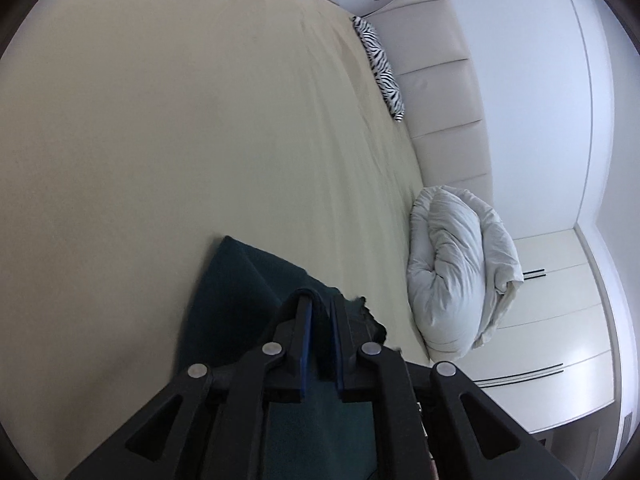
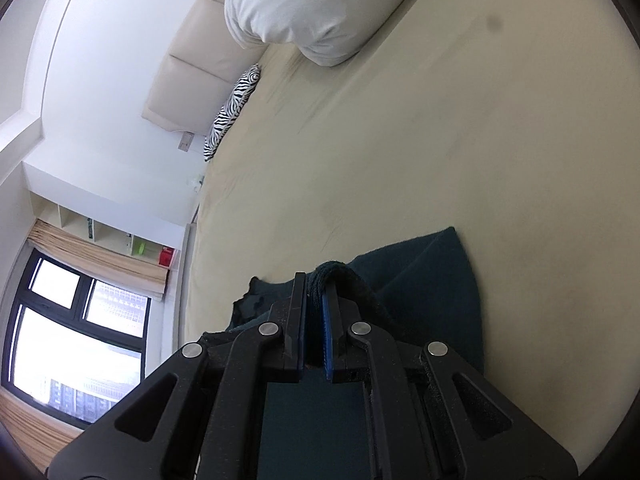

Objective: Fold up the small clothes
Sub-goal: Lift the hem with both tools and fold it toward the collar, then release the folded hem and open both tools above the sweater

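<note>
A dark teal garment [image 1: 236, 284] lies on the cream bed sheet [image 1: 160, 120]. My left gripper [image 1: 320, 300] is shut on an edge of it, with cloth pinched between the blue pads. In the right wrist view the same teal garment [image 2: 432, 276] spreads right of my right gripper [image 2: 316, 276], which is shut on a bunched fold of it. Both grippers hold the cloth just above the bed. The garment's near part is hidden under the gripper bodies.
A white rolled duvet [image 1: 456, 268] lies at the bed's head beside a zebra-print pillow [image 1: 382, 64] and a padded headboard [image 1: 436, 72]. White wardrobe doors [image 1: 560, 320] stand beyond. The right wrist view shows a window [image 2: 76, 340] and shelves [image 2: 100, 232].
</note>
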Available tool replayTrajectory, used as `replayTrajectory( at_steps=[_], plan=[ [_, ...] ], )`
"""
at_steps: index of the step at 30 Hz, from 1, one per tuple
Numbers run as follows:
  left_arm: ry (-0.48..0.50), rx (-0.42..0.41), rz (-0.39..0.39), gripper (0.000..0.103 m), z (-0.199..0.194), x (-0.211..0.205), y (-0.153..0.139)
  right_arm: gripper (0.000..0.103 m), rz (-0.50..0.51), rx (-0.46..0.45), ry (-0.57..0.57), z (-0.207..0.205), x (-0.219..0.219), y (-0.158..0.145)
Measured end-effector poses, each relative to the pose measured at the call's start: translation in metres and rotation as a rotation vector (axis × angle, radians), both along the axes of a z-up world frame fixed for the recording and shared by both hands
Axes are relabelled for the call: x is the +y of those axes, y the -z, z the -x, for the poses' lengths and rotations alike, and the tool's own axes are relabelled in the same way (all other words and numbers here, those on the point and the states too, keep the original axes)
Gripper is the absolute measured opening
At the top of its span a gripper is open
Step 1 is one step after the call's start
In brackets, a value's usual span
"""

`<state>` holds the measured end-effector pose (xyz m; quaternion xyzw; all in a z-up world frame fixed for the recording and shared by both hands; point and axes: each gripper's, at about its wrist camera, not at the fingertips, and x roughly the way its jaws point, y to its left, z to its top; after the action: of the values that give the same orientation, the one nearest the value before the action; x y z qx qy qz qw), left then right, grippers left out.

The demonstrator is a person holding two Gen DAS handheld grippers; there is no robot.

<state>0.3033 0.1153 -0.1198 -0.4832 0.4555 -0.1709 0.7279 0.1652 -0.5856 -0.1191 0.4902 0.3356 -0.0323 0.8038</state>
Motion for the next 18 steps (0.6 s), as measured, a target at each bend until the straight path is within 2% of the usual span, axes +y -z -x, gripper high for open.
replayTrajectory(
  at_steps=[1, 2, 3, 4, 6, 8, 10, 13, 16, 18],
  plan=[
    [-0.005, 0.007, 0.017, 0.031, -0.001, 0.003, 0.004, 0.009, 0.016, 0.019, 0.006, -0.009, -0.003, 0.007],
    [-0.020, 0.004, 0.027, 0.038, 0.001, 0.007, 0.005, 0.011, 0.048, 0.054, 0.010, -0.018, -0.004, 0.013],
    [-0.030, -0.008, 0.019, 0.053, 0.005, 0.011, 0.002, 0.013, 0.062, 0.094, 0.008, -0.026, -0.005, 0.020],
    [-0.031, -0.019, 0.002, 0.060, 0.009, 0.013, -0.002, 0.020, 0.054, 0.117, 0.000, -0.031, -0.006, 0.028],
    [-0.014, -0.045, -0.045, 0.061, 0.020, 0.014, -0.010, 0.032, 0.032, 0.111, 0.002, -0.031, -0.006, 0.034],
    [0.014, -0.061, -0.081, 0.061, 0.033, 0.012, -0.016, 0.050, 0.066, 0.079, 0.029, -0.022, -0.007, 0.030],
    [0.034, -0.074, -0.127, 0.060, 0.047, 0.008, -0.022, 0.050, 0.096, 0.079, 0.050, -0.007, -0.006, 0.026],
    [0.058, -0.096, -0.206, 0.061, 0.072, 0.002, -0.027, 0.050, 0.112, 0.067, 0.013, 0.011, -0.002, 0.019],
    [0.079, -0.108, -0.267, 0.060, 0.098, -0.004, -0.026, 0.050, 0.213, 0.066, -0.043, 0.033, 0.011, 0.005],
    [0.108, -0.132, -0.351, 0.060, 0.116, -0.012, -0.026, 0.050, 0.278, 0.077, -0.094, 0.046, 0.025, 0.002]
  ],
)
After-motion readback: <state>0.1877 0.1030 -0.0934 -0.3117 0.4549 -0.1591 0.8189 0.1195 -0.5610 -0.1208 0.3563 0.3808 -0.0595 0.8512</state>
